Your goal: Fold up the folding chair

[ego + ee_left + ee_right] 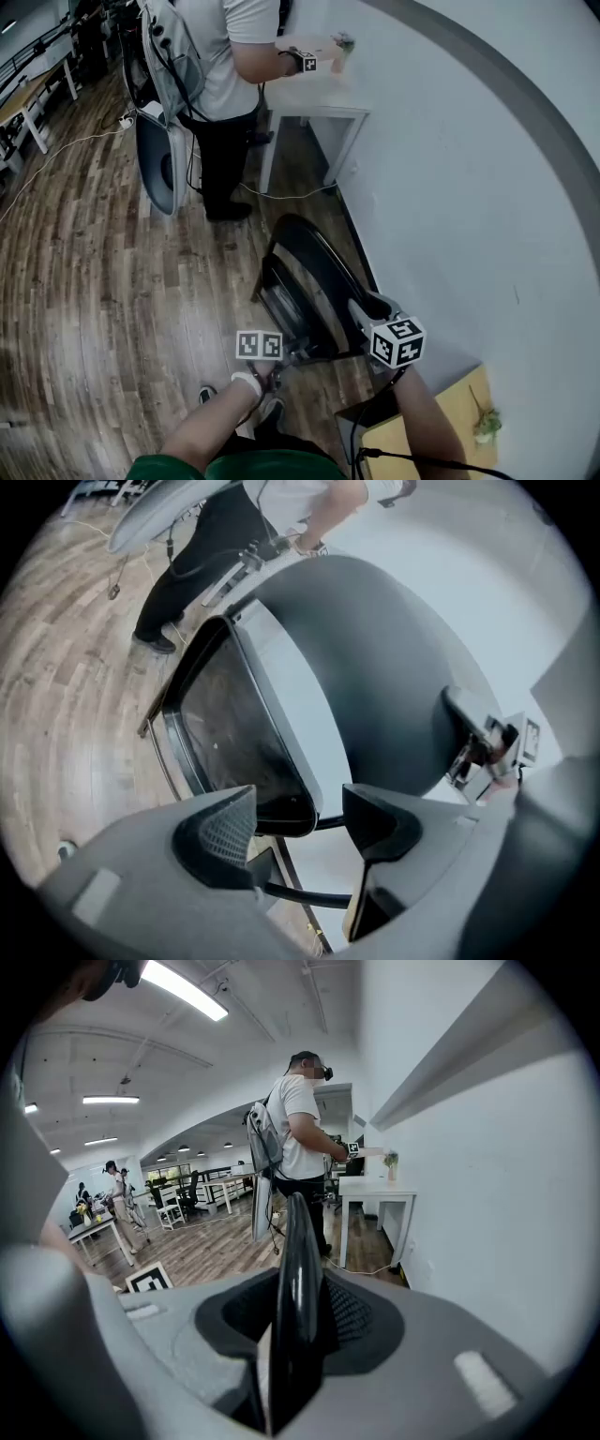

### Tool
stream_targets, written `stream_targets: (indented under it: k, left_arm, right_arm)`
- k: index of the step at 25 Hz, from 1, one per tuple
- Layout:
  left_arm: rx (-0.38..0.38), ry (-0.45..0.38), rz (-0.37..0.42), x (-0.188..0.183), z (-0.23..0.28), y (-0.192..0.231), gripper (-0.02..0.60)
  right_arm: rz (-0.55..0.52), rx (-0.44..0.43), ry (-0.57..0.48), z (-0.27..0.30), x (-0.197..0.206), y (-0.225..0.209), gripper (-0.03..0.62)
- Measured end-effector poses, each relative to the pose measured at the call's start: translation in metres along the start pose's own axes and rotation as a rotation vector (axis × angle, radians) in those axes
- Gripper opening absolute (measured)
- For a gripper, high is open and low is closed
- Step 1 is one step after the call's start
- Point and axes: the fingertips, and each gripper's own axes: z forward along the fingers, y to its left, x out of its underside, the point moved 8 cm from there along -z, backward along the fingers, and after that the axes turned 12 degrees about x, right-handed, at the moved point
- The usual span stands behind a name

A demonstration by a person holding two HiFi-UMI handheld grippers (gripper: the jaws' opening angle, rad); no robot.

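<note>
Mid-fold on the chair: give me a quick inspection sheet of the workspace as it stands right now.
Surface: wood plank floor, with the chair standing on it by the white wall.
Job's things: black folding chair, seat swung up toward the backrest with a gap between them.
Clutter: grey and white panel upright on the floor; small plant on a wooden top.
Grippers: left gripper open, seat corner in line with the gap, not gripped; right gripper shut on the chair's backrest edge.
Cables: white cable along the floor; black cable by the right arm.
Surroundings: second person at a white table.
</note>
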Motion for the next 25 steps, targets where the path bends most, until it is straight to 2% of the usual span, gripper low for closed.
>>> stream_targets:
  k: [3,8,12,18,25]
  left_arm:
    - [-0.021,-0.037,0.009,0.009,-0.045,-0.007,0.275]
    - [-0.028,-0.133,0.081,0.025,-0.132,-0.028,0.259]
    - [-0.007,-0.212,0.077,0.007,-0.157,-0.063,0.242]
    - [-0.055,-0.298,0.213,-0.007,-0.204,-0.108,0.242]
    - [-0.044,-0.375,0.245,-0.006,-0.247,-0.138,0.238]
  right_arm:
    - [0.003,-0.004,0.003,0.0,0.0,-0.002,0.14]
    - [-0.008,0.002,-0.005,-0.013,0.012,0.026,0.141]
    - [-0.019,0.014,-0.006,-0.005,0.004,0.008,0.143]
    - [-0.015,0.003,0.004,0.0,0.004,-0.001,0.143]
    - [-0.032,0.03,-0.002,-0.004,0.007,0.0,0.143]
